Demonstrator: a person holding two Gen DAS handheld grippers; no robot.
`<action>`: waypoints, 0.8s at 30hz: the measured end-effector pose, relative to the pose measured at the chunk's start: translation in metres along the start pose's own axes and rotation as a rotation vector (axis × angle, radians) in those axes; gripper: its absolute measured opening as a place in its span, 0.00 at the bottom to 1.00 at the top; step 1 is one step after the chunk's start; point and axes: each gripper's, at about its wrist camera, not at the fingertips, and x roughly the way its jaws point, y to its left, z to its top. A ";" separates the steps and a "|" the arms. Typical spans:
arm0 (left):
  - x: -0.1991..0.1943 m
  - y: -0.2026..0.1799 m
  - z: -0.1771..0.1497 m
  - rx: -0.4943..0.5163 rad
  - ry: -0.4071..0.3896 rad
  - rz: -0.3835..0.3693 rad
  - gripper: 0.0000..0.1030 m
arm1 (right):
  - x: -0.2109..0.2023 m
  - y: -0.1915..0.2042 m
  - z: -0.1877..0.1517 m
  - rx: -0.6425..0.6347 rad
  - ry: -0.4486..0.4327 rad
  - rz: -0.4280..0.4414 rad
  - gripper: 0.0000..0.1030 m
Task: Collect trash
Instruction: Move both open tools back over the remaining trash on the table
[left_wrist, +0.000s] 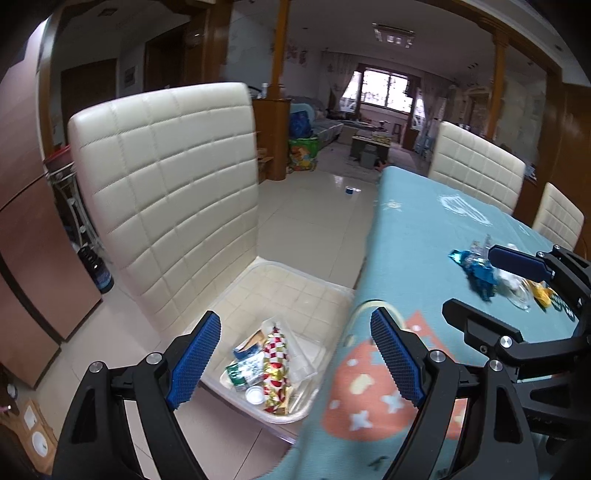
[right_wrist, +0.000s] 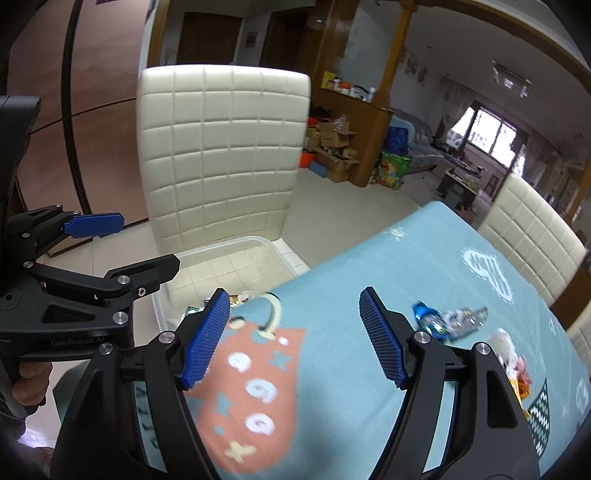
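Note:
A clear plastic bin (left_wrist: 295, 280) sits on a cream chair seat beside the table; it holds several wrappers (left_wrist: 275, 363), one red, white and gold. My left gripper (left_wrist: 295, 354) is open and empty above the bin's near end. My right gripper (right_wrist: 291, 336) is open and empty above the blue tablecloth (right_wrist: 351, 266). Loose trash lies on the table: a blue foil wrapper (left_wrist: 476, 271) (right_wrist: 430, 321), clear crinkled plastic (right_wrist: 465, 319) and white and yellow pieces (right_wrist: 511, 360) to the right of the right gripper. The right gripper also shows in the left wrist view (left_wrist: 491, 284), close to that trash.
The cream quilted chair back (left_wrist: 166, 192) rises behind the bin. Two more cream chairs (left_wrist: 476, 166) stand at the table's far side. Tiled floor (left_wrist: 317, 206) lies beyond, with boxes and bags (right_wrist: 332, 147) by a wooden partition. A brown cabinet (left_wrist: 29, 240) stands at the left.

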 end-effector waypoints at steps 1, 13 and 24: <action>-0.001 -0.008 0.001 0.016 -0.001 -0.010 0.79 | -0.003 -0.005 -0.003 0.007 -0.002 -0.008 0.71; -0.003 -0.100 0.005 0.184 0.011 -0.111 0.79 | -0.035 -0.096 -0.054 0.207 0.014 -0.123 0.71; 0.021 -0.175 0.007 0.289 0.078 -0.183 0.79 | -0.052 -0.179 -0.108 0.362 0.055 -0.221 0.70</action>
